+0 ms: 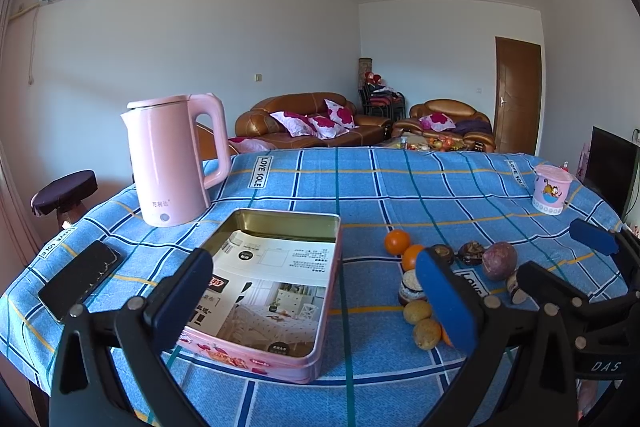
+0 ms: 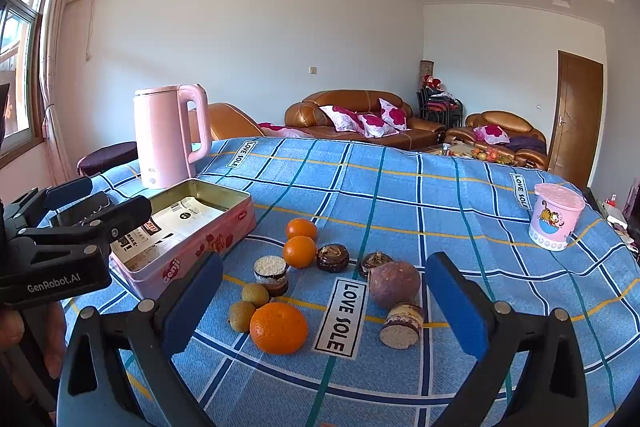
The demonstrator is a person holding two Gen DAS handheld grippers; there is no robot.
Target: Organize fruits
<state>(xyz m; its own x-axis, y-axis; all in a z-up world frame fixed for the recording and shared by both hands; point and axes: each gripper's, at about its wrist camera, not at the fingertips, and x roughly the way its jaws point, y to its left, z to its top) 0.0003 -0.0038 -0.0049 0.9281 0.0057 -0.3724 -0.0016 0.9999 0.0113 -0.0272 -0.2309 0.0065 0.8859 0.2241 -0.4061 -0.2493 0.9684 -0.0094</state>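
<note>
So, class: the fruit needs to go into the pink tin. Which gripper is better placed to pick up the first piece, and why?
The right gripper. It is open with the nearest orange and the purple fruit lying between its fingers. The left gripper, also open, faces the tin, with the fruit off to its side.

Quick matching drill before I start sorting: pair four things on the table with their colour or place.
Things:
1. kettle
2. tin box
3. biggest orange
4. cartoon cup

Descriptions:
a. far right of the table
b. nearest the right claw
c. pink, standing behind the tin
d. open, paper lying inside

Pairs: 1-c, 2-d, 3-b, 4-a
</note>
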